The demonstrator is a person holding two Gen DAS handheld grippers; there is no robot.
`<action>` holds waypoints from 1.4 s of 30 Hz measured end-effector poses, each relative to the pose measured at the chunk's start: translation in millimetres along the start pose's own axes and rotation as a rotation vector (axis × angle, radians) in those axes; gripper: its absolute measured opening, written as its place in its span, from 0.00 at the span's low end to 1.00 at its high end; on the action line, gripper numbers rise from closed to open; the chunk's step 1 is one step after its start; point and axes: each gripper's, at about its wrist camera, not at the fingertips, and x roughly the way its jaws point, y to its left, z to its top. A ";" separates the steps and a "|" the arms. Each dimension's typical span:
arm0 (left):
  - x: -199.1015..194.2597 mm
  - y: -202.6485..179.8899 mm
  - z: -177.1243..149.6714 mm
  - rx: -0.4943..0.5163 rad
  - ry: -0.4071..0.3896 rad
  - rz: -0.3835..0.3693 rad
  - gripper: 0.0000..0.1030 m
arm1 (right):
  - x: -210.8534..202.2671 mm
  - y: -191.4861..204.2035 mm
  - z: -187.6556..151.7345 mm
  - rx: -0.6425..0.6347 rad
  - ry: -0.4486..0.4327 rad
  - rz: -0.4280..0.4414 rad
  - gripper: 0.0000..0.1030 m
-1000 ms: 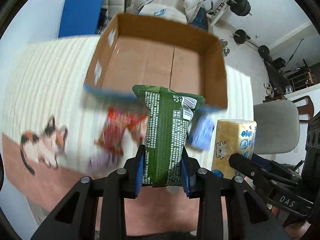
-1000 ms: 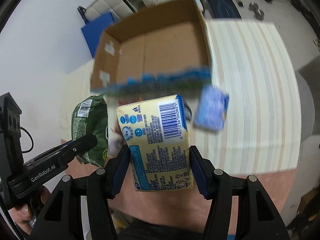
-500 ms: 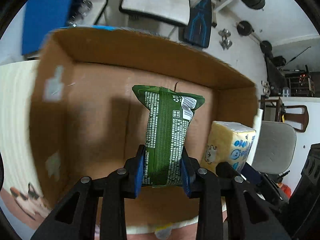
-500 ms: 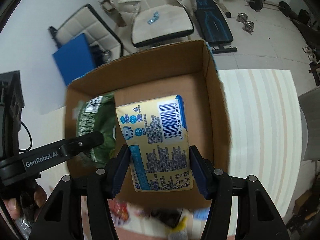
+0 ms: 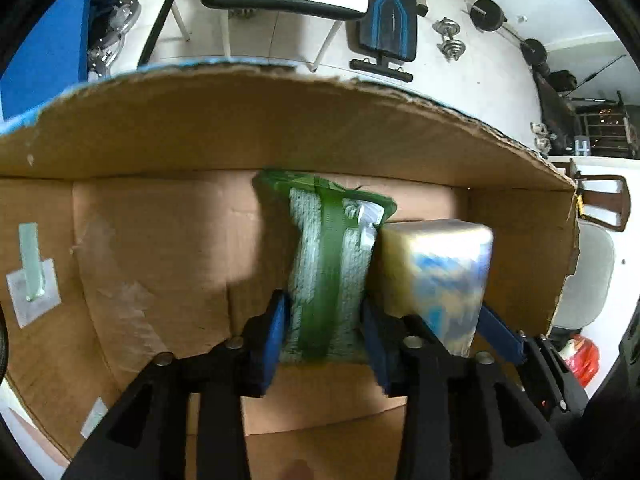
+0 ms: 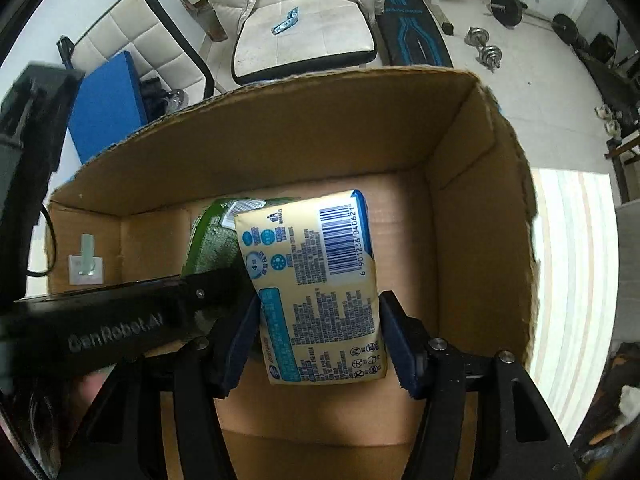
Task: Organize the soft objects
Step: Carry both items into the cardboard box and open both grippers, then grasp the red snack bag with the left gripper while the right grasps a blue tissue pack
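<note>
Now left gripper (image 5: 324,320) clamped on green pack (image 5: 332,264) at frame centre, right gripper (image 6: 320,332) clamped on yellow pack (image 6: 316,292) just beside it, both inside the box (image 6: 280,152).

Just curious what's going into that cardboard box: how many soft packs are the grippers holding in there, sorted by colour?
Green pack, in the left gripper: 1
Yellow pack with blue print, in the right gripper: 1
Total: 2, both held inside the cardboard box.
</note>
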 end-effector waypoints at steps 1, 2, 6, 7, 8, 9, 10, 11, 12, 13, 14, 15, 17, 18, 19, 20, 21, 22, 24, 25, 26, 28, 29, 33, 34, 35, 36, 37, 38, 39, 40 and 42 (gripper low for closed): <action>-3.2 -0.6 -0.3 0.001 -0.005 0.003 0.53 | -0.6 -0.1 0.2 0.003 -0.004 0.007 0.64; -7.4 -0.7 -1.5 0.005 -0.019 0.008 0.62 | -0.1 0.7 1.2 0.004 -0.001 0.001 0.67; -31.5 -3.1 -14.8 0.042 -0.079 0.074 0.90 | -10.7 3.6 0.4 -0.001 -0.004 -0.020 0.74; -35.4 -2.3 -19.1 0.048 -0.089 0.083 0.91 | -14.8 4.6 -0.6 -0.004 -0.005 -0.028 0.76; -40.1 -0.5 -24.0 0.053 -0.100 0.088 0.93 | -18.2 4.8 0.7 -0.004 -0.009 -0.028 0.81; -48.5 -1.0 -31.3 0.062 -0.120 0.103 0.94 | -24.9 6.1 -2.2 -0.009 -0.016 -0.035 0.83; -51.3 -2.6 -34.3 0.068 -0.133 0.109 0.94 | -28.9 6.9 -2.3 -0.013 -0.021 -0.040 0.89; -57.1 -1.4 -40.8 0.075 -0.147 0.108 0.94 | -34.4 7.6 -4.8 -0.016 -0.026 -0.039 0.93; -62.6 -1.5 -47.0 0.080 -0.161 0.111 0.96 | -41.0 8.6 -9.7 -0.019 -0.029 -0.039 0.95; -67.9 -0.3 -53.0 0.084 -0.176 0.118 0.97 | -45.5 10.0 -12.5 -0.026 -0.030 -0.044 0.99; -73.4 -0.1 -61.6 0.087 -0.190 0.122 0.98 | -50.3 11.6 -15.3 -0.036 -0.031 -0.055 1.00; -79.4 1.2 -72.7 0.091 -0.205 0.126 0.98 | -55.3 12.9 -19.6 -0.046 -0.037 -0.065 1.00; -86.8 -1.2 -81.7 0.095 -0.226 0.138 0.98 | -65.6 14.1 -29.6 -0.057 -0.047 -0.069 1.00; -91.4 -1.2 -89.7 0.096 -0.238 0.141 0.98 | -72.7 13.3 -36.0 -0.061 -0.055 -0.059 1.00; -97.0 -1.2 -98.7 0.100 -0.249 0.143 0.98 | -79.2 11.8 -42.8 -0.066 -0.065 -0.044 1.00; -101.2 -1.1 -104.5 0.100 -0.262 0.143 0.98 | -85.1 11.8 -48.7 -0.073 -0.078 -0.035 1.00; -108.7 0.6 -114.2 0.097 -0.282 0.149 0.98 | -91.6 11.8 -55.2 -0.082 -0.095 -0.030 1.00; -117.2 2.1 -124.9 0.095 -0.309 0.157 0.98 | -98.4 11.9 -62.7 -0.093 -0.113 -0.020 1.00; -128.8 3.0 -142.3 0.088 -0.348 0.173 0.98 | -110.5 9.3 -76.6 -0.113 -0.128 0.028 1.00; -134.8 3.8 -154.0 0.088 -0.365 0.181 0.98 | -116.9 6.2 -86.8 -0.112 -0.128 0.043 1.00; -138.3 4.0 -163.2 0.091 -0.376 0.189 0.98 | -123.0 2.3 -95.8 -0.108 -0.127 0.053 1.00; -143.7 6.7 -189.9 0.090 -0.403 0.220 0.98 | -132.3 -8.0 -115.9 -0.087 -0.114 0.072 1.00; -142.0 8.1 -202.4 0.090 -0.413 0.234 0.98 | -135.4 -16.3 -128.5 -0.073 -0.103 0.069 1.00; -113.5 28.8 -249.9 0.070 -0.364 0.286 0.98 | -128.8 -49.9 -177.6 -0.033 -0.063 0.041 1.00; -102.0 35.6 -256.3 0.055 -0.336 0.283 0.98 | -120.8 -59.0 -187.7 -0.017 -0.044 0.034 1.00; -86.9 43.6 -258.9 0.037 -0.297 0.279 0.98 | -111.4 -67.4 -194.8 0.001 -0.023 0.036 1.00; -67.3 54.1 -260.7 0.011 -0.249 0.265 0.98 | -99.7 -76.3 -200.3 0.023 -0.001 0.046 1.00; -55.1 60.6 -263.4 -0.004 -0.223 0.257 0.98 | -84.7 -85.3 -205.6 0.050 0.031 0.059 1.00; -38.1 67.6 -262.3 -0.017 -0.188 0.252 0.98 | -72.8 -91.4 -208.5 0.072 0.049 0.068 1.00; -22.8 72.2 -260.3 -0.021 -0.155 0.251 0.97 | -60.7 -96.6 -211.3 0.092 0.063 0.068 1.00; -9.8 75.0 -258.1 -0.020 -0.125 0.254 0.97 | -47.1 -101.1 -212.9 0.107 0.081 0.062 1.00; 12.7 78.9 -253.1 -0.017 -0.089 0.265 0.95 | -28.8 -106.8 -215.0 0.141 0.104 0.049 0.99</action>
